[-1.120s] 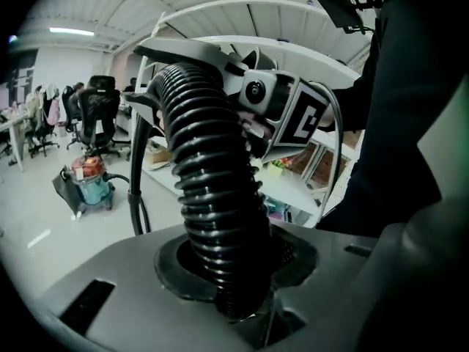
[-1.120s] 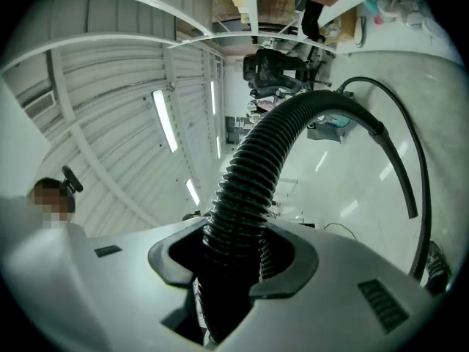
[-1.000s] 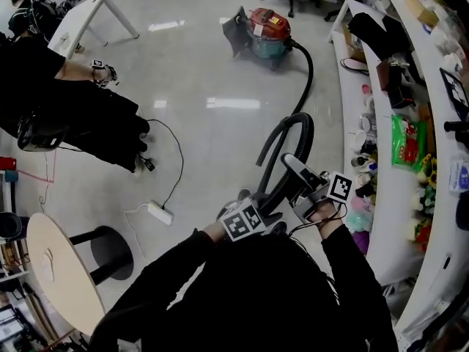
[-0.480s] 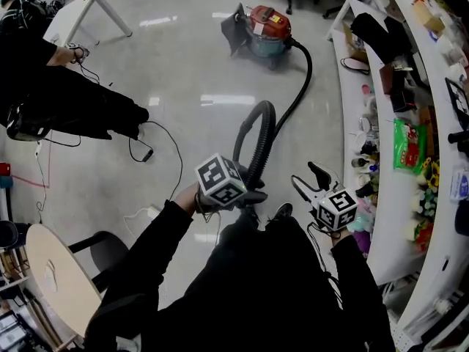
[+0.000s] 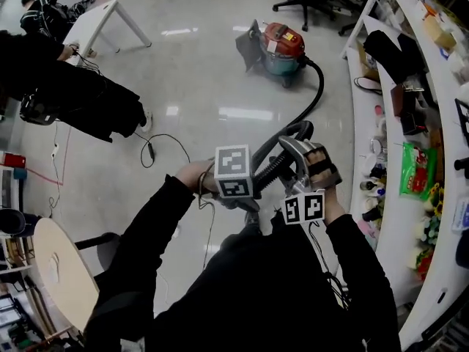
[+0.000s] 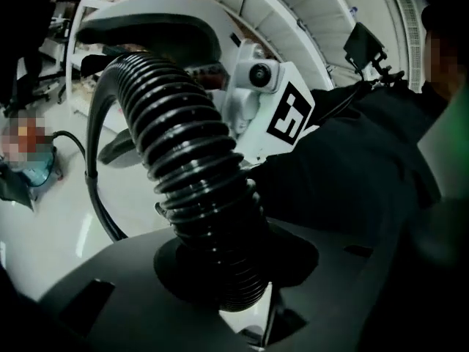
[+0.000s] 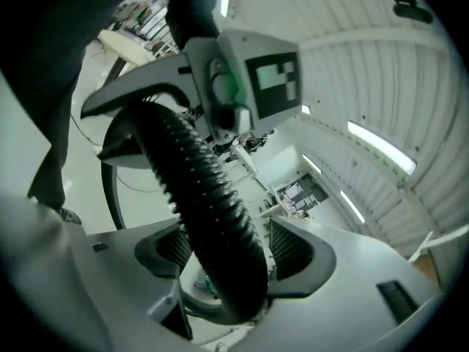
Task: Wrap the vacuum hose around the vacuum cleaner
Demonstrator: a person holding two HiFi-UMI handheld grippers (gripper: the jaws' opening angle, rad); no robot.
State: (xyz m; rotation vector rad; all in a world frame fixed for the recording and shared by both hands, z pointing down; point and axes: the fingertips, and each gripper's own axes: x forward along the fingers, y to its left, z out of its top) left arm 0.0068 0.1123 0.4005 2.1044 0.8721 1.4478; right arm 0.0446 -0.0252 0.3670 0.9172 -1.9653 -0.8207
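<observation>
The red and teal vacuum cleaner (image 5: 281, 46) stands on the floor far ahead. Its black ribbed hose (image 5: 316, 94) runs back to a loop in front of me. My left gripper (image 5: 253, 193) is shut on the hose (image 6: 183, 138), whose ribs are clamped between the dark jaws (image 6: 220, 270). My right gripper (image 5: 297, 156) sits just beyond it on the same loop. Its jaws (image 7: 227, 251) are opening with the hose (image 7: 198, 174) between them, and a gap shows beside the right pad (image 7: 293, 248).
A curved white shelf (image 5: 381, 196) crowded with small items runs along the right. A person in black (image 5: 80, 97) is at the left near a white table (image 5: 95, 20). A round wooden stool (image 5: 62, 277) stands at lower left. A thin cable (image 5: 157, 149) lies on the floor.
The right gripper, off the hose half a second ago, has swung up and left so the hose now passes between its jaws. The left gripper keeps its hold and has shifted slightly right.
</observation>
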